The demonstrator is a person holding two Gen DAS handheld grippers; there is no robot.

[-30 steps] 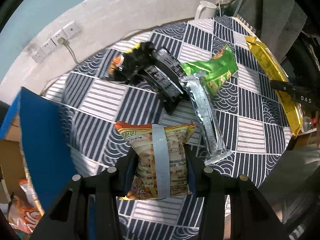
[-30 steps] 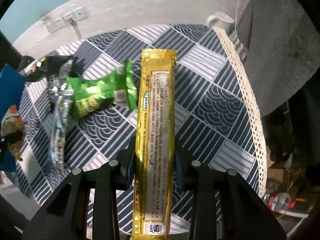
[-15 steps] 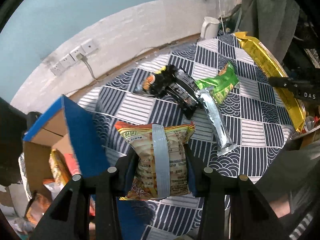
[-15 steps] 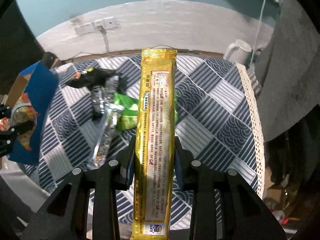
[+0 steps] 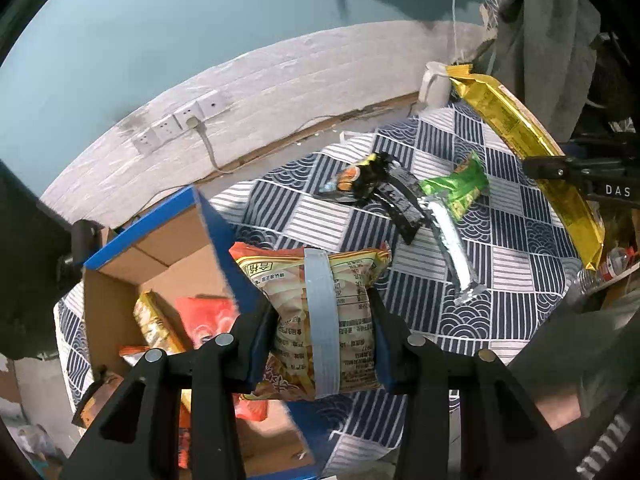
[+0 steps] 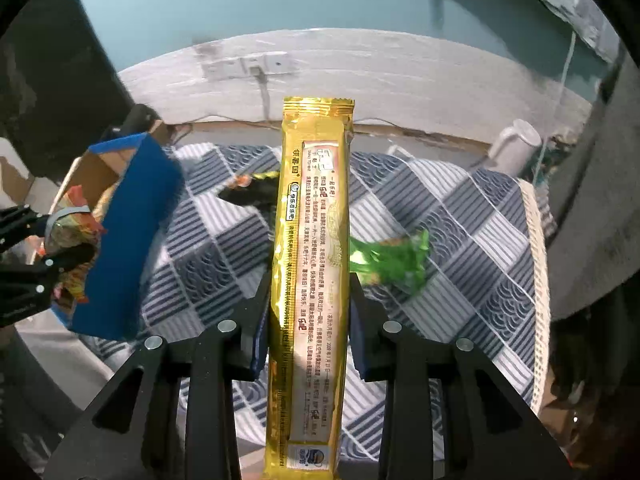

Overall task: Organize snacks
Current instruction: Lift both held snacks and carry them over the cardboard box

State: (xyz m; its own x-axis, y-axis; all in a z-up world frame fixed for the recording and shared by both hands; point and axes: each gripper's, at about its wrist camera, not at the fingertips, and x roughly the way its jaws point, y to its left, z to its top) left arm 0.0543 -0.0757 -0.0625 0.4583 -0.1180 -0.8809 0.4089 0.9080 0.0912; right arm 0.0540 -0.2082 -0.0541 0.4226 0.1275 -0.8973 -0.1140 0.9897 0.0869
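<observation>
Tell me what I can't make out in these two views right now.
- Box contents, left wrist view: partly hidden by the left gripper and its orange bag.
- Green packet, right wrist view: partly covered by the gold packet in the right gripper.
- Packet print: too small.

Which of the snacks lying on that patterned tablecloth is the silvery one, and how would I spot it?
Start at the blue cardboard box on the tablecloth, then look right, past the black packets. The silver packet is a long narrow stick, its far end against the green bag. It alone is plain shiny foil.
</observation>
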